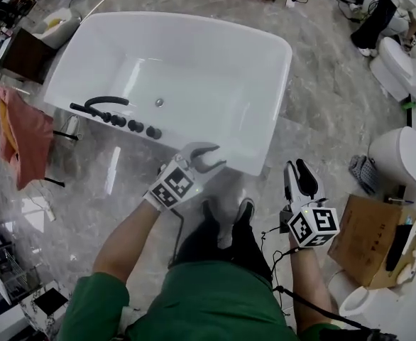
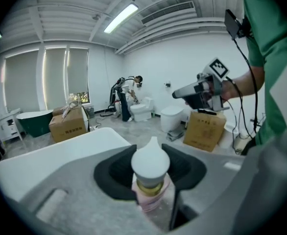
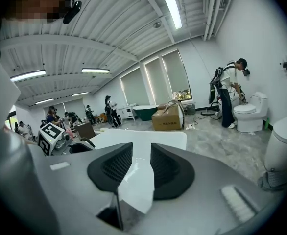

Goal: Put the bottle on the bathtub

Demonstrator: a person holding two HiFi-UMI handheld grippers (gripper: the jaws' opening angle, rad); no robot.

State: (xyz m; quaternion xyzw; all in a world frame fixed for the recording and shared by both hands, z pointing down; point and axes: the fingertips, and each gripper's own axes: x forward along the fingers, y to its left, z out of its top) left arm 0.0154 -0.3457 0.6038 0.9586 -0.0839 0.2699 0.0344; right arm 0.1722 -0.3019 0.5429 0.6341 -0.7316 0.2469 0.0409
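The white bathtub [image 1: 194, 21] fills the upper middle of the head view, just ahead of my feet. My left gripper [image 1: 202, 159] hangs over the tub's near rim, shut on a small bottle. In the left gripper view the bottle [image 2: 150, 161] shows a white pointed cap, a gold collar and a pink body, upright between the dark pads [image 2: 115, 173], with the tub rim [image 2: 60, 151] behind it. My right gripper [image 1: 299, 176] is lower right, over the floor beside the tub corner. Its jaws stand a little apart with nothing between them, and the tub [image 3: 148, 138] shows through the gap.
A black faucet set [image 1: 116, 116] lines the tub's near-left rim. A red cloth [image 1: 23, 137] hangs on a rack at left. A cardboard box [image 1: 371, 240] and a toilet [image 1: 400, 155] stand at right. Other people work farther off in the room.
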